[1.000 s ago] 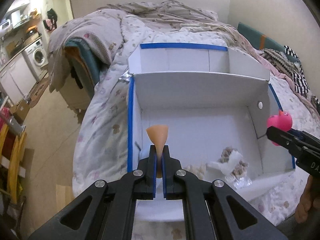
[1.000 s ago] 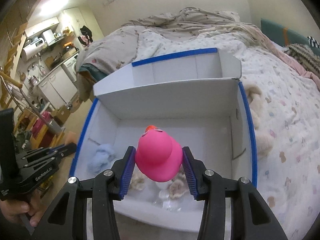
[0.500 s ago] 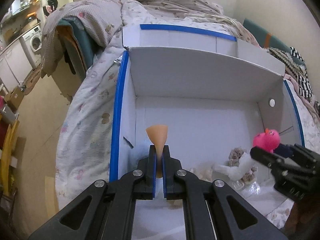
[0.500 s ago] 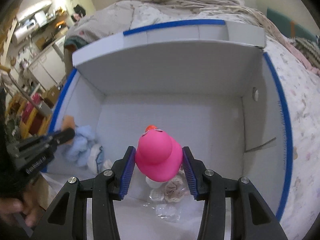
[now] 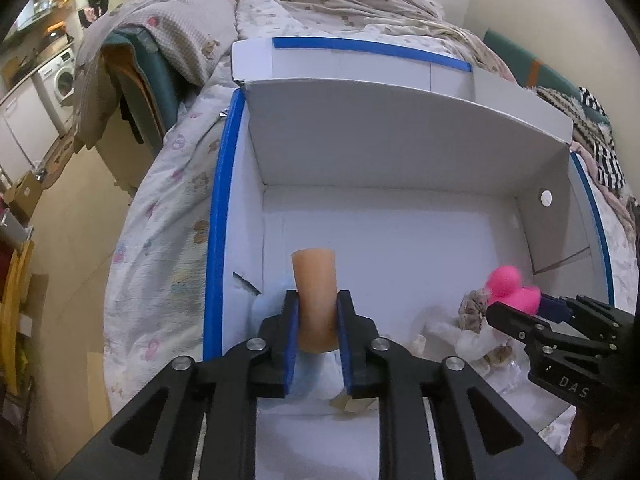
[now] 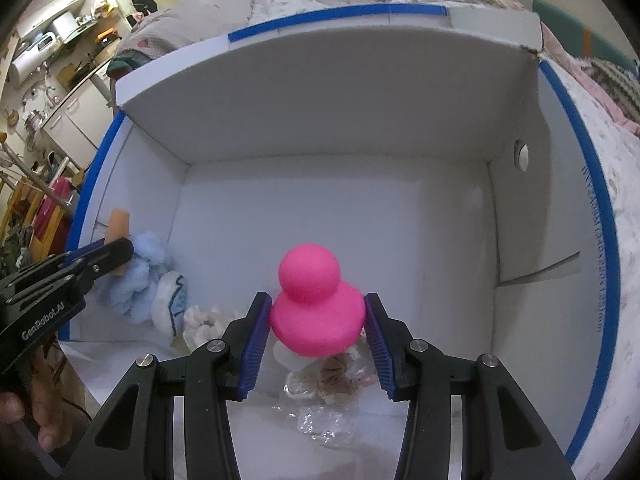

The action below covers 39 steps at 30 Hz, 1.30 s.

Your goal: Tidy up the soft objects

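Two drops pending: we are holding the peach foam piece (image 5: 314, 300) clamped between left gripper (image 5: 317, 338) jaws, the pink duck (image 6: 316, 308) clamped between right gripper (image 6: 317, 338) jaws, both over the white box (image 6: 340, 208); next, parting jaws.

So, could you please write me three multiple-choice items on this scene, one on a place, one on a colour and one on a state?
1. Where does the blue plush lie?
A. on the bed outside the box
B. in the box's left near corner
C. on the floor

2. What colour is the duck?
A. yellow
B. green
C. pink

3. How is the left gripper?
A. open and empty
B. around the tan piece
C. around the duck

Answers: B, it sits against the left wall in the right wrist view; C, the body is all pink; B, the tan piece stands between its fingers.
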Available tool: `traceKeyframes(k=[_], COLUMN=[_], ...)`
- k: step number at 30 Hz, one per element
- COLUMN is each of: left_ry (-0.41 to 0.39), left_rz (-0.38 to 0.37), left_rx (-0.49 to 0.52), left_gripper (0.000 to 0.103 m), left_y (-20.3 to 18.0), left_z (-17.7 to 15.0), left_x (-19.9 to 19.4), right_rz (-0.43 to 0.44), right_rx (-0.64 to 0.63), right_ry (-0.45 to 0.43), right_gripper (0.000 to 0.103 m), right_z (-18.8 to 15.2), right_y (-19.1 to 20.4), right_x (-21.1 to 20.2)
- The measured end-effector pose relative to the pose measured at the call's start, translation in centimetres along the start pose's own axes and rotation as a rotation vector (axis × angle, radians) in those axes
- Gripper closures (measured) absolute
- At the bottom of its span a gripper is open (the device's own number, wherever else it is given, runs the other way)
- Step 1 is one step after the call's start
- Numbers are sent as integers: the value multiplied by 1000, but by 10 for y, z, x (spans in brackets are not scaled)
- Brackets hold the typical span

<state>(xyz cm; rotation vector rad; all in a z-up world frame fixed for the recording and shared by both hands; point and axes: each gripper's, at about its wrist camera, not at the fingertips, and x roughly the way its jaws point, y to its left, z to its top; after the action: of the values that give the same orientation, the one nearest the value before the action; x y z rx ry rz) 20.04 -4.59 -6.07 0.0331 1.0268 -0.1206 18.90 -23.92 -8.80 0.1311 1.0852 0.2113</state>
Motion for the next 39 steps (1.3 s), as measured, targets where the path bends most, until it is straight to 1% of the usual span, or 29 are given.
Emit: traceKeyframes(k=[3,5,7,9,10,15,18,21,23,24,26,27,28,30,32,35,39], left_ry=[6,3,-7,-24,-27,-18,-39,-56,-55,-56,-63,-66,-70,-81,-78,-78,-122], left_rz=[15,18,28,15,12,-5,-12,-2,14,3,-19,-27,-35,-47,-50,-46,-8], left_rx=[16,27,35,37,34,3,-2,3,-4,-20,-59,-74,-86,-91,-92,-109,-78], left_gripper=[81,73,48,41,39,39,39,38,33,33,33,33,33,33,33,33,33], left_y=[-4,-7,-9,-10,-10,-7,-6,-6,-5,-3,2,4,6,8,10,16,19], left_z=[-1,-2,-3,-3,-2,0,1,2,3,3,4,4,4,2,0,-5,-16], left_x=[0,-1,-3,-7,-8,-11,-16,-21,-22,-24,-28,-30,-33,-39,-45,-57,-78], right_rz=[-3,-3,-3,-2,-1,-5,3,19,21,27,40,38,34,36,46,18,21], right_rx=[-7,-7,-4,-3,-3,-19,-4,5,4,5,8,11,15,21,18,4,10], right_ry=[3,0,-3,-2,-1,-5,-2,-21,-41,-48,-55,-59,-68,-99,-112,-117,-142], right_gripper=[54,54,54,54,54,53,40,35,34,33,20,9,1,0,0,0,0], right_z=[-1,-2,-1,-1,-2,-2,-1,0,1,2,2,2,3,3,5,3,-2], right_y=[1,1,0,0,-1,2,1,2,2,3,4,4,5,6,8,11,14], right_x=[1,0,-1,-1,-2,-2,-1,-6,-10,-12,-14,-16,-17,-23,-26,-29,-41])
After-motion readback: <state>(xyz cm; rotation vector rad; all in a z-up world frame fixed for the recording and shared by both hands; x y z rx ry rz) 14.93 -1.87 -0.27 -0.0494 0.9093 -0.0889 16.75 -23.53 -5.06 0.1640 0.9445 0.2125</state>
